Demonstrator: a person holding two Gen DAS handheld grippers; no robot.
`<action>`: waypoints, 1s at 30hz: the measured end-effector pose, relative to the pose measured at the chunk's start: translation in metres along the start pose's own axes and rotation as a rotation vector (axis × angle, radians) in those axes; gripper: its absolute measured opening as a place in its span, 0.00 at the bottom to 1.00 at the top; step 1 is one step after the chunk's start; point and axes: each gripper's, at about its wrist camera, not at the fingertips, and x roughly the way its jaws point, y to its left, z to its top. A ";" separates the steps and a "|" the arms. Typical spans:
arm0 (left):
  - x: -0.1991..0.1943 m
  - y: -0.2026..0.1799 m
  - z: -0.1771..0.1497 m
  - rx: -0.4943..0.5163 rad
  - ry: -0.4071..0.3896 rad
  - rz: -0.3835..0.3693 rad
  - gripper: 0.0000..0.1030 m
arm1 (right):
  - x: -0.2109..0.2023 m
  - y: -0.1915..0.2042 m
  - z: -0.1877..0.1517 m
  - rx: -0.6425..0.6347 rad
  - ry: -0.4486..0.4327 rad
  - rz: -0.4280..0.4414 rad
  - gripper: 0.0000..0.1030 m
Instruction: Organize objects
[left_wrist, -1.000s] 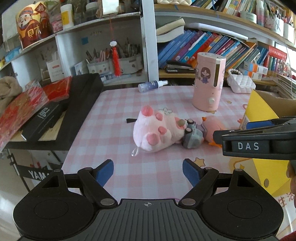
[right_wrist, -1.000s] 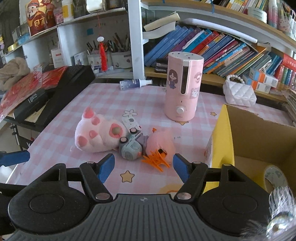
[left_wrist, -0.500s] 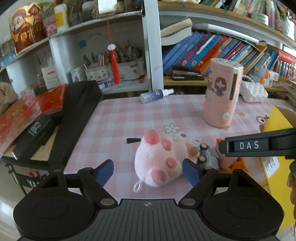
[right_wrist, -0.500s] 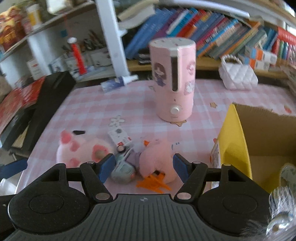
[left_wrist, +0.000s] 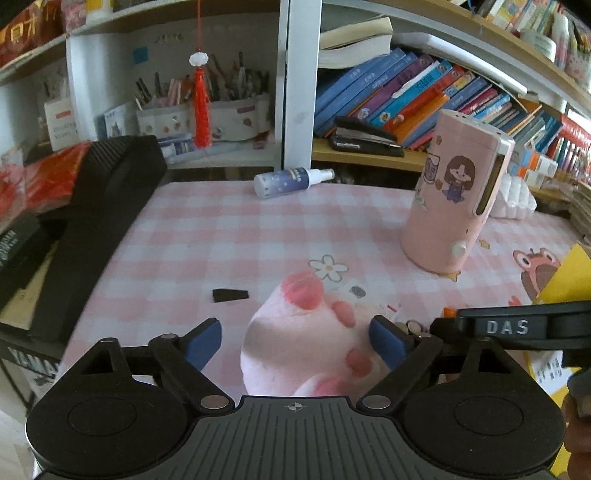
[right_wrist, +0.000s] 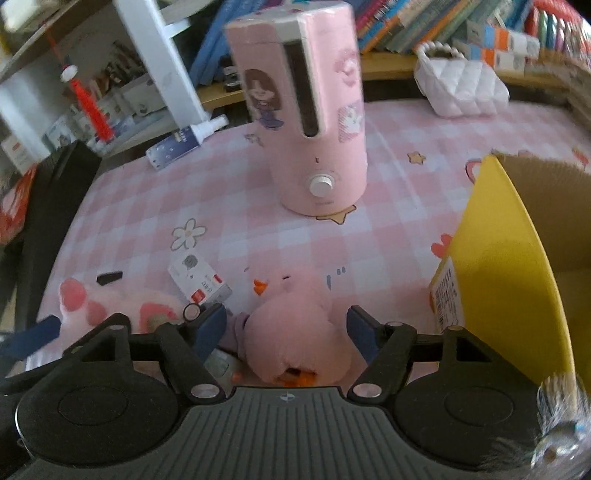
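On the worktop: the pink-and-white checked cloth (left_wrist: 229, 236) carries a loose heap of soft toys at its near edge, judged to be waiting to go into the box.
Paw toy: the pale pink plush paw with darker pink pads (left_wrist: 306, 343) lies on its side, pads facing 12 to 2 o'clock in the left wrist view, so its round body offers itself to a sideways pinch.
Left gripper: the left gripper (left_wrist: 295, 341) straddles that paw; its jaws have just been opening wider, the paw sits between the blue pads, the 9 o'clock pad stands clear and contact at the 3 o'clock pad cannot be told, so it is judged not yet gripped.
Chick toy: the round pink plush chick with orange beak and feet (right_wrist: 295, 332) lies just beside a small grey plush (right_wrist: 236, 325), at 6 o'clock of the tall pink cylindrical humidifier (right_wrist: 306, 110).
Right gripper: the right gripper (right_wrist: 286, 328) is spread around the chick, both pads clear of the fur.
Box: the yellow open-topped cardboard box (right_wrist: 509, 258) stands at 3 o'clock of the chick, the likely destination.
Pose: both grippers tilt steeply down toward the worktop, side by side, the right one's black arm crossing the left view at 3 o'clock.
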 end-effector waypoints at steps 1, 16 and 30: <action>0.003 0.001 0.000 -0.009 0.002 -0.008 0.89 | 0.001 -0.002 0.001 0.009 0.000 0.003 0.68; 0.004 0.014 -0.001 -0.148 0.063 -0.142 0.60 | -0.004 -0.003 0.000 0.018 -0.004 0.047 0.37; -0.093 0.051 -0.044 -0.270 -0.003 -0.057 0.60 | -0.075 0.016 -0.035 -0.143 -0.168 0.081 0.36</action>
